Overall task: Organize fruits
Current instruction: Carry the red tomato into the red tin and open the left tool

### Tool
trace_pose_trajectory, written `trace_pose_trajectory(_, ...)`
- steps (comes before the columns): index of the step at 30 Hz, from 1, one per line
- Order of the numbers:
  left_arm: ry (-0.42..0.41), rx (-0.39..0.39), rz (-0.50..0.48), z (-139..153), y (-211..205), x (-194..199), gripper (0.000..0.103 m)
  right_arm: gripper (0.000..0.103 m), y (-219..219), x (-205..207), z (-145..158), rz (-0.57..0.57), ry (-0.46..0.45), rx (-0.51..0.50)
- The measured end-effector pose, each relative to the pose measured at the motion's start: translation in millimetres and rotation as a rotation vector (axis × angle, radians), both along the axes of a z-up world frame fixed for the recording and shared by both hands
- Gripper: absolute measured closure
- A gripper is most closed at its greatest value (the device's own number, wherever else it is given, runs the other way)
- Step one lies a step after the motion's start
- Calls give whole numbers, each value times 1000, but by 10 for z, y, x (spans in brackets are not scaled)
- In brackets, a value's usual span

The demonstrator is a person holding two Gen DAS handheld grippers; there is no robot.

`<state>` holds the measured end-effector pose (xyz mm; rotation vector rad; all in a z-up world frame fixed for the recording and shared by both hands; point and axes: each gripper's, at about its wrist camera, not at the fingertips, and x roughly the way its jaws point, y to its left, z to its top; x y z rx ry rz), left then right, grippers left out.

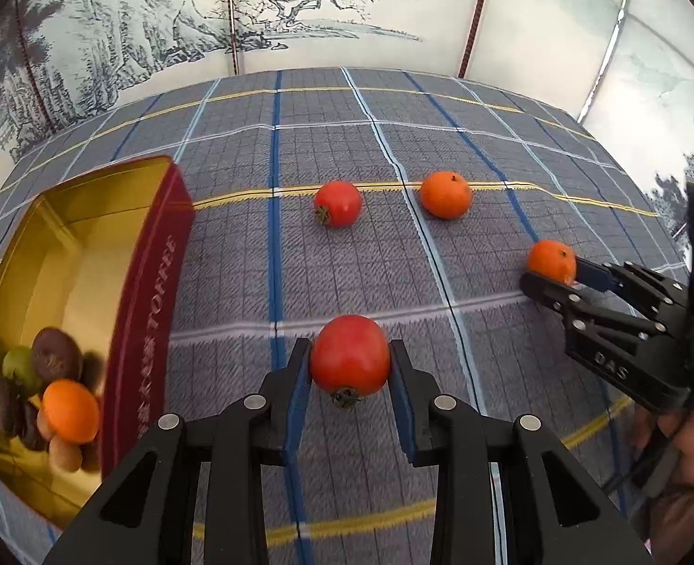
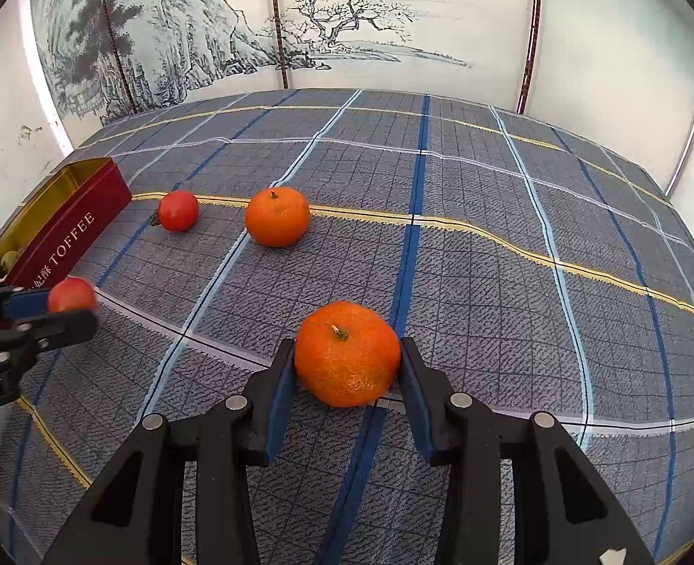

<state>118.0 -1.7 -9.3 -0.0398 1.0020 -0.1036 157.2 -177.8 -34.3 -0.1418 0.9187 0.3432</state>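
Plaid cloth [image 1: 234,282] below; tomato [image 1: 350,361] between left fingers [image 1: 300,376].

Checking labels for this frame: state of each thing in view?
Left tool: shut on a tomato.
Right tool: shut on a mandarin.
Second tomato: loose on the cloth.
Second mandarin: loose on the cloth.
Tin: open, partly filled with fruit.

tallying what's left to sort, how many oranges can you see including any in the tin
3: one orange in the right gripper, one loose orange on the cloth, one orange in the tin. More may be buried there.
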Motion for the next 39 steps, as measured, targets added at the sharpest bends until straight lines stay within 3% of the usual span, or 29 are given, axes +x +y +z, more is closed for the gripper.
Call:
trace_pose_trajectory(8, -7, -9, 29, 157, 122, -259, 70, 62, 11, 2, -8, 0, -1, -7)
trace_pose_trajectory(19, -94, -8, 114, 561, 545, -499, 70, 62, 17, 5, -11, 0, -2, -9)
trace_pose_trajectory(39, -44, 31, 319, 404, 1484, -694, 70, 62, 24, 4, -11, 0, -2, -11)
